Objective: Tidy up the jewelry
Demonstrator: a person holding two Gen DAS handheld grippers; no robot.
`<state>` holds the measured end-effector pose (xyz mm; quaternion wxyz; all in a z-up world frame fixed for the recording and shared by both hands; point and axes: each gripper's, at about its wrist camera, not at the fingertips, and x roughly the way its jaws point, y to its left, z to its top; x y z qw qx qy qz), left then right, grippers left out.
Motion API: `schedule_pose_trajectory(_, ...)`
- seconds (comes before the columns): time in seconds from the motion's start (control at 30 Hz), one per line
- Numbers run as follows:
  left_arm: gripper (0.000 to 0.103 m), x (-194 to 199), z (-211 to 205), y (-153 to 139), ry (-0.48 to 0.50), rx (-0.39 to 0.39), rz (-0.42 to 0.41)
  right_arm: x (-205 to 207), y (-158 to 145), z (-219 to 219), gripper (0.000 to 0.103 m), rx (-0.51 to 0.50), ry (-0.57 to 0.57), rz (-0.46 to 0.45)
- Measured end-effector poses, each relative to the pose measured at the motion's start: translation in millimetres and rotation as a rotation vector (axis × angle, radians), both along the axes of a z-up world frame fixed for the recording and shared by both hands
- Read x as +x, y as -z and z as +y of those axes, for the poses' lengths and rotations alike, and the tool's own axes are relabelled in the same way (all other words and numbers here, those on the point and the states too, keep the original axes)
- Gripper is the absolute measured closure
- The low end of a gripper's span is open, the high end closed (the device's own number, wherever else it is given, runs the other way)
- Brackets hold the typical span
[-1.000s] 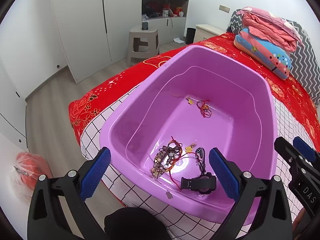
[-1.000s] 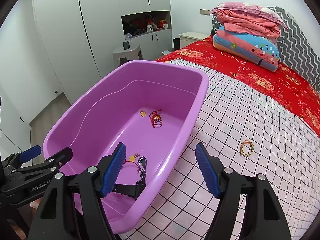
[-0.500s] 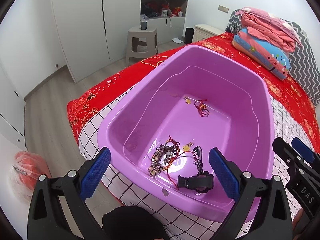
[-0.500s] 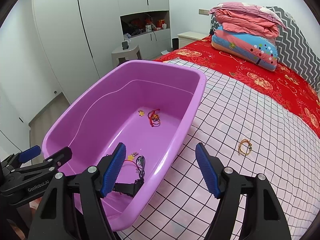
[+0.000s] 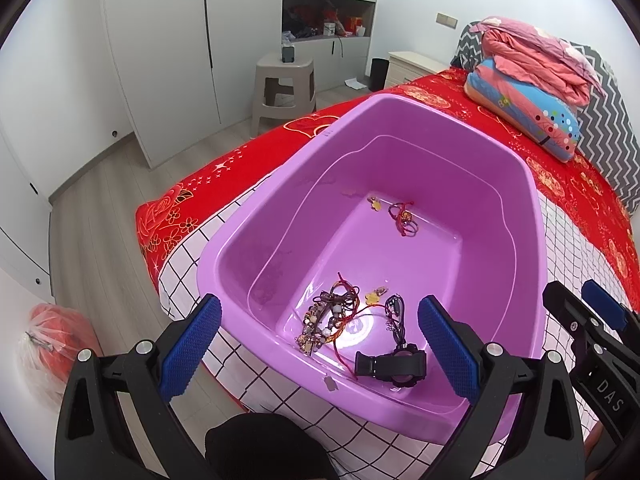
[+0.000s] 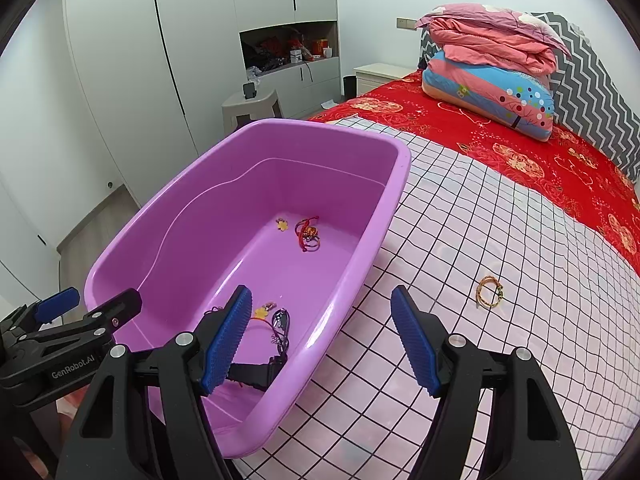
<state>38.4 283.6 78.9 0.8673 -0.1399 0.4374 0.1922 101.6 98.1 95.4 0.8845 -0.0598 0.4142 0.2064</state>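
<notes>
A purple plastic tub (image 5: pixel 532 208) (image 6: pixel 384 216) sits on the checked bedspread. Inside it lie a tangle of bracelets (image 5: pixel 332 316), a black watch (image 5: pixel 392 366), a dark necklace (image 5: pixel 394 314) (image 6: pixel 280 324), a small gold charm (image 5: pixel 374 204) (image 6: pixel 282 225) and a red cord bracelet (image 5: pixel 404 218) (image 6: pixel 307 234). A gold bracelet (image 6: pixel 489 297) lies on the bedspread to the right of the tub. My left gripper (image 5: pixel 318 354) is open and empty above the tub's near end. My right gripper (image 6: pixel 322 346) is open and empty over the tub's right rim.
The checked bedspread (image 6: pixel 500 240) covers the near bed, with a red quilt (image 6: pixel 520 152) beyond. Folded bedding (image 6: pixel 492 64) is stacked by the headboard. A grey stool (image 5: pixel 284 84), white wardrobes and a bedside table (image 6: pixel 378 74) stand beyond. An orange bag (image 5: pixel 52 340) lies on the floor.
Both grippers have drawn back and up slightly, so the tub sits a little lower and farther in view. Both stay open and empty. The jewelry has not moved.
</notes>
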Motion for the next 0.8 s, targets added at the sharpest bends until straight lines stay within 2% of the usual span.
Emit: schedule_pose_trajectory(0.8, 0.006, -0.6, -2.7, -3.7, 0.006, 0.026, -0.005, -2.5, 5.1, 0.8, 0.034, 0.014, -0.001, 0.01)
